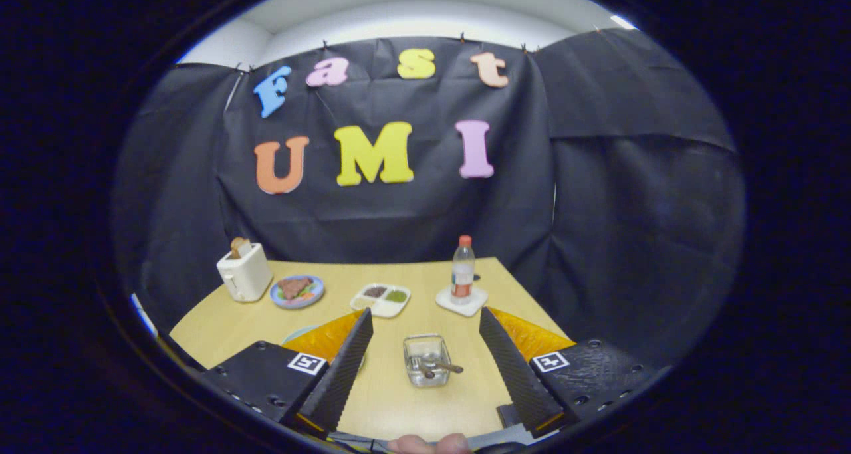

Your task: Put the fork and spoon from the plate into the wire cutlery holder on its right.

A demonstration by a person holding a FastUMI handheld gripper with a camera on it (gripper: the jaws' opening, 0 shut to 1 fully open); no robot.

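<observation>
My gripper (425,347) is wide open with nothing in it, and the wire cutlery holder (426,359) sits between my fingers with fork (417,365) and spoon (444,365) seemingly inside. Looks done, so I'd back straight out without clipping the rim.

**Black gripper with ribbed fingers and square markers**

The gripper (425,361) is built of two black fingers (346,367) faced with fine ribbing and backed by orange-yellow panels. Each finger is carried on a black block studded with small screws and marked with a white square tag bearing a black pattern.
</observation>
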